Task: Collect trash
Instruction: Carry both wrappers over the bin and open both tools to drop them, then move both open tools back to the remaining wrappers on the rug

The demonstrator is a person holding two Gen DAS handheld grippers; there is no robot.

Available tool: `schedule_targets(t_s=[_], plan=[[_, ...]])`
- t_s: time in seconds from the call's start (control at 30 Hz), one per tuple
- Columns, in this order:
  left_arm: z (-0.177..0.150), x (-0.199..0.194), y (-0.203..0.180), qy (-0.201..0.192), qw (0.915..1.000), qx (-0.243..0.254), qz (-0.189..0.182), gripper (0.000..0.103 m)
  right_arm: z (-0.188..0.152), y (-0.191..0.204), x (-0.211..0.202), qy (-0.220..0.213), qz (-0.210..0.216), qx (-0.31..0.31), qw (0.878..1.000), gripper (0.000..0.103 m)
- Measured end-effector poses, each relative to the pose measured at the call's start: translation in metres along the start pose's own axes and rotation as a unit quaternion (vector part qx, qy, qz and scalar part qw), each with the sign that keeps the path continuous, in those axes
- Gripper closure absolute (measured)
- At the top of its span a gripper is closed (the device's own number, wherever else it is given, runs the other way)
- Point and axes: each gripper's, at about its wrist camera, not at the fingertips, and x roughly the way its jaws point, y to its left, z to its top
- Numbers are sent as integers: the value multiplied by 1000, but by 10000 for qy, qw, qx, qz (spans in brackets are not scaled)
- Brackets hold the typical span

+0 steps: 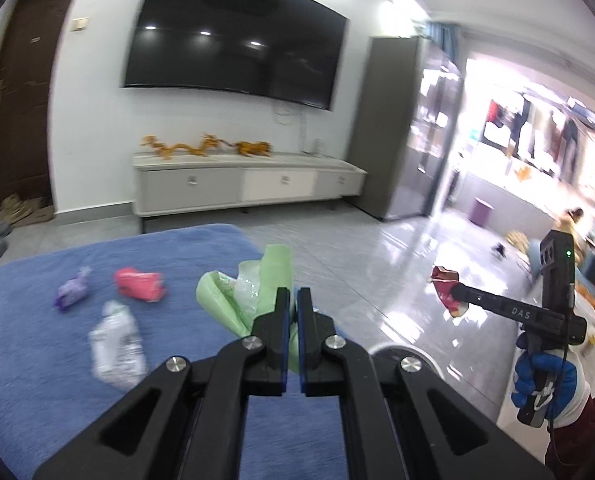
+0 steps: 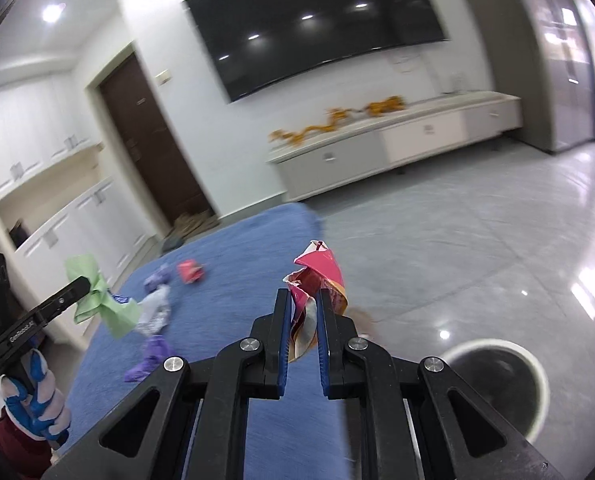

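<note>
Both grippers carry trash as we lift it clear of the blue rug (image 1: 37, 360). Our right gripper (image 2: 303, 300) is nearly closed, its pads clamped on a crumpled red wrapper (image 2: 317, 280); our left gripper (image 1: 293, 300) is fully closed, pinching thin green plastic (image 1: 257, 284) with some clear film bunched in it.

We judge each piece is nipped at its lower end so it rides ahead of the fingers and can fall free over the round bin (image 2: 497, 384), which sits on the tile floor (image 2: 477, 240) just right of the right gripper and below it.

In the right wrist view the wrapper's long axis runs up and away from the pads, its torn tip pointing toward the far wall. The green plastic likewise stands up past the left fingertips and sags to their left.

Still on the rug lie a pink wrapper (image 1: 139, 284), a purple one (image 1: 71, 290) and a white one (image 1: 115, 348), well apart from both grippers.
</note>
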Motion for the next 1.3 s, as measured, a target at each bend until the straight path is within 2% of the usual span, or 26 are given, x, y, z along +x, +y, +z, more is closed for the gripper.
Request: schedule_targets(t_s=[0.2, 0.43, 0.63, 0.8, 0.83, 0.9, 0.97, 1.13, 1.3], plan=[[1, 55, -70, 523, 9950, 585, -625, 100, -17, -73, -26, -85, -579, 595, 9965, 91], [-9, 137, -157, 1366, 9757, 1181, -1238, 99, -56, -142, -9, 243, -857, 1389, 9863, 91], [-27, 206, -206, 1993, 9587, 1284, -1570, 96, -87, -195, 15, 611, -947, 1952, 9743, 90], [-42, 245, -225, 2410, 9466, 1178, -1788, 96, -105, -228, 27, 811, -1023, 2212, 9664, 90], [-46, 252, -228, 2504, 9443, 1166, -1791, 94, -107, -232, 28, 825, -1035, 2260, 9651, 86], [-53, 264, -234, 2638, 9403, 1148, -1820, 83, -109, -239, 32, 848, -1084, 2375, 9616, 79], [-58, 274, -237, 2715, 9393, 1110, -1779, 53, -115, -247, 32, 872, -1124, 2462, 9587, 76], [-67, 285, -236, 2852, 9367, 1071, -1728, 52, -124, -259, 32, 923, -1225, 2604, 9532, 74], [-64, 281, -226, 2766, 9427, 1039, -1547, 52, -125, -263, 31, 951, -1313, 2667, 9500, 74]])
